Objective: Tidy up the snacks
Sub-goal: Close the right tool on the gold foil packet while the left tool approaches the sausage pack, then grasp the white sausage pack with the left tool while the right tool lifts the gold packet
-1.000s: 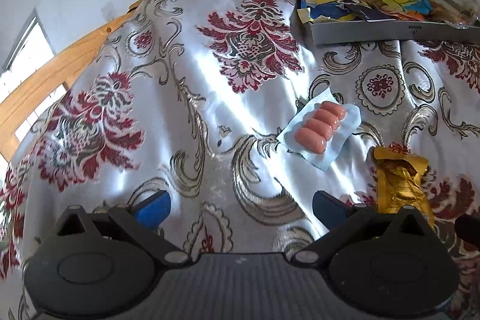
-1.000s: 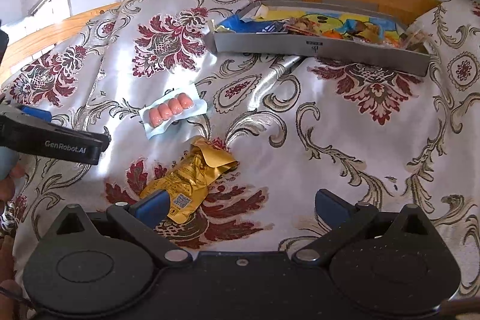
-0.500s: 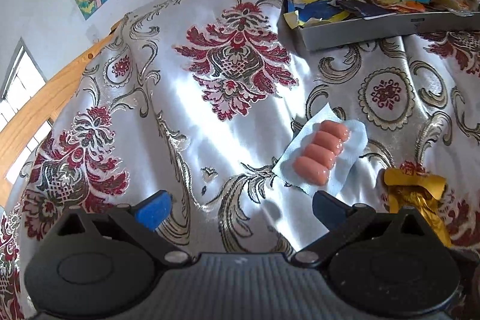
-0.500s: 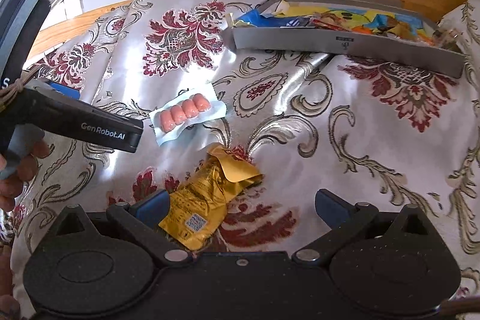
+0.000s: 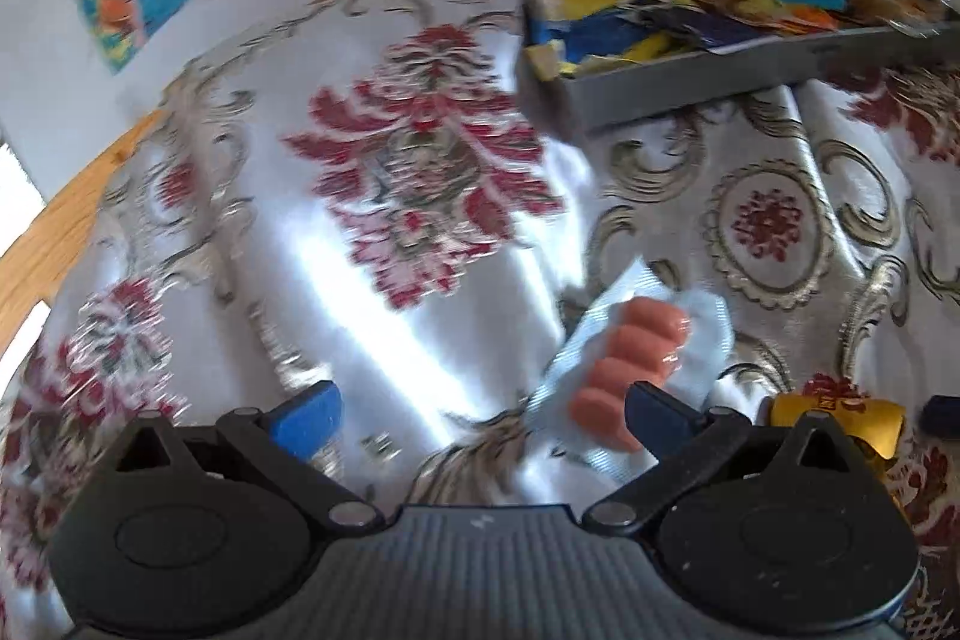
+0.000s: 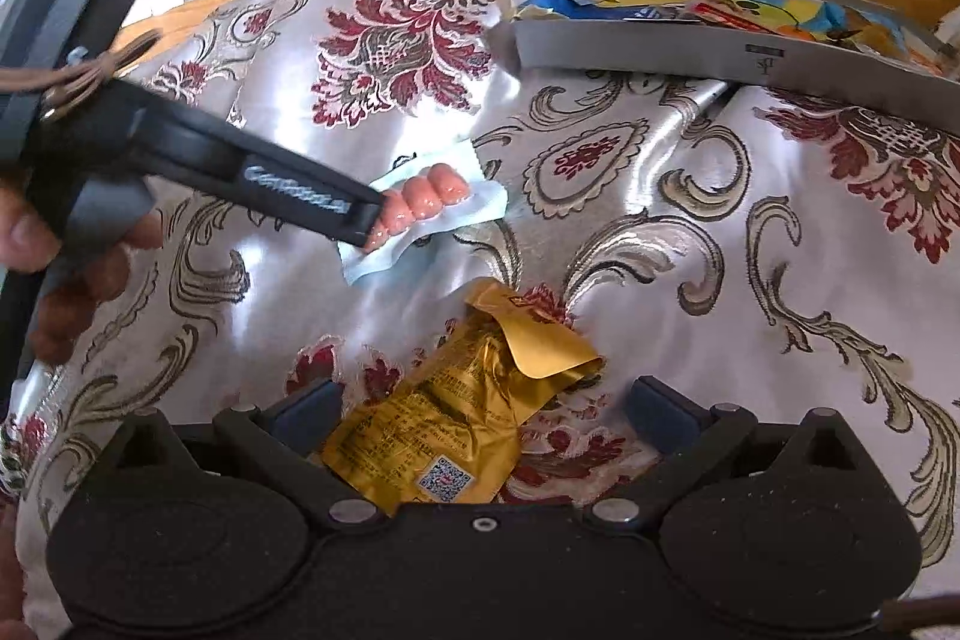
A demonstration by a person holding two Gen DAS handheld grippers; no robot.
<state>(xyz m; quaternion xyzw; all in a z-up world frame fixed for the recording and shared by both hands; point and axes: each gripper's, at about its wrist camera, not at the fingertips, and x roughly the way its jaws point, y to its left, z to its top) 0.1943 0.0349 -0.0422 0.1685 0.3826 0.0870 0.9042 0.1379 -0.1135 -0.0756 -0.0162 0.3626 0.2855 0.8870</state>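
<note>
Your left gripper has its jaws spread wide just above the cloth, the right blue fingertip overlapping the near end of the sausage pack; nothing sits between the fingers. In the right wrist view that same tool reaches in from the left, held by your hand, its tip over the left end of the sausage pack. The pack, four pink sausages in a pale blue wrapper, lies flat on the silver and red floral tablecloth, roughly mid-table.

Just right of and nearer than the sausages lies the crumpled gold snack pouch, its QR code facing up. Your right gripper hangs over it with its jaws wide too, the pouch's near half lying between the two blue fingertips; whether the left fingertip touches the foil I cannot tell.

Far right, along the wooden edge, stands the grey tray, filled with colourful snack packets, well apart from both loose items
</note>
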